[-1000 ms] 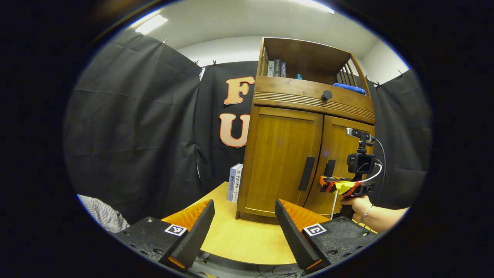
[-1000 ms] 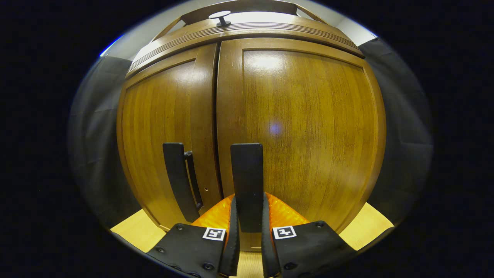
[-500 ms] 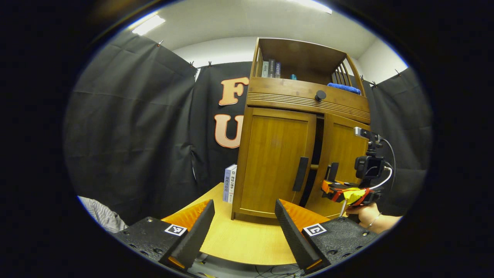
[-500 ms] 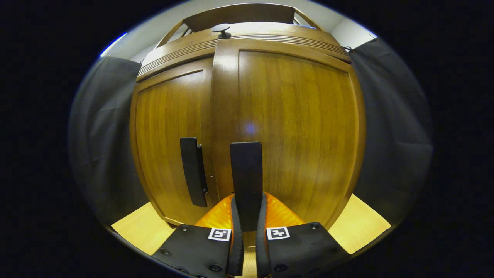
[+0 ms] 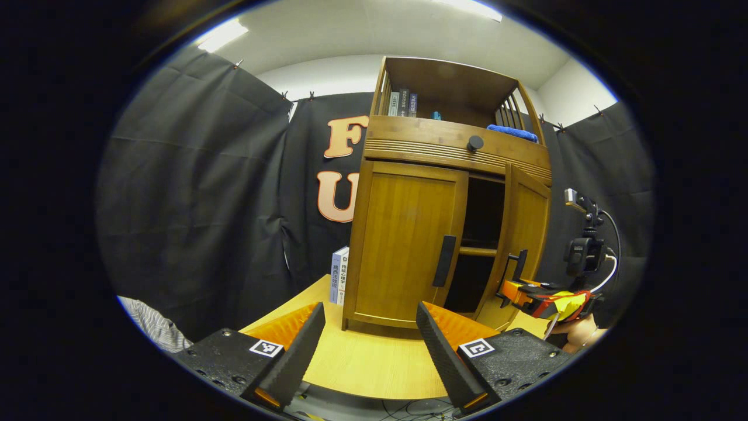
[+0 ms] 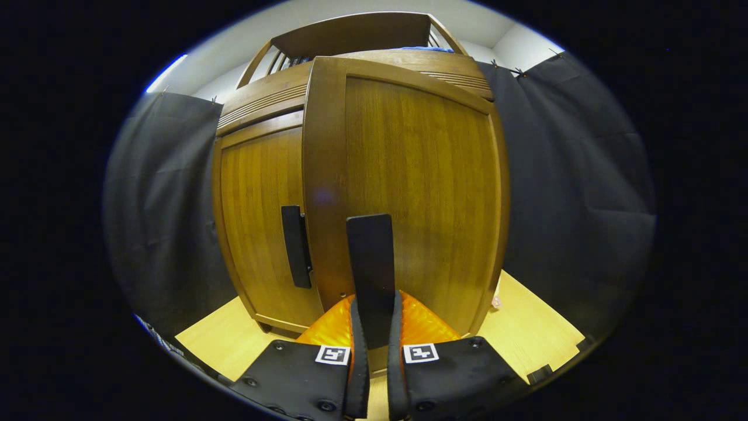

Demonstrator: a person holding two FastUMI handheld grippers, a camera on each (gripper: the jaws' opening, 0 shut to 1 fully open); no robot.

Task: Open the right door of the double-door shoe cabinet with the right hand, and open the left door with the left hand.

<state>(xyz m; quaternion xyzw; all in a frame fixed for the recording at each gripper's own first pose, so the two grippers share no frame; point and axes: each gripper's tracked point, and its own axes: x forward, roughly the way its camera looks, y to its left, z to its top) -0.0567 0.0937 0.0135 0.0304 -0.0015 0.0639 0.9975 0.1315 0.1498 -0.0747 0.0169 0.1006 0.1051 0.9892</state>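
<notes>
wooden shoe cabinet (image 5: pixel 421 234) stands on a pale table (image 5: pixel 374 362), straight ahead of the left gripper (image 5: pixel 369 345) and a bit above it. the left gripper hangs low over the near edge of the table, well apart from the cabinet, and its two fingers (image 5: pixel 295 356) are spread wide with nothing between them.

the left door (image 5: pixel 406 240) is flat and closed, with its dark handle (image 5: pixel 444 261) by its inner edge. the right door (image 5: pixel 523 240) is swung part way out, and a dark gap with a shelf (image 5: pixel 476 251) shows between the two doors.

the right gripper (image 5: pixel 511 286) is off to the right of the left gripper, at the free edge of the right door, with a hand (image 5: pixel 575 333) holding it from behind. in the right gripper view, the right gripper (image 6: pixel 374 351) has its fingers (image 6: pixel 355 356) pinched close on the right door handle (image 6: pixel 371 275), which stands upright between them. the right door (image 6: pixel 409 187) is very near in front of it, and the left door (image 6: pixel 260 222) sits further back on its left side, with its handle (image 6: pixel 296 245) showing.

books (image 5: pixel 339 283) stand on the table just beside the cabinet's left side. more books (image 5: pixel 402 103) and a blue cloth (image 5: pixel 513 133) sit on the open top shelf, above a round dark knob (image 5: pixel 474 142).
</notes>
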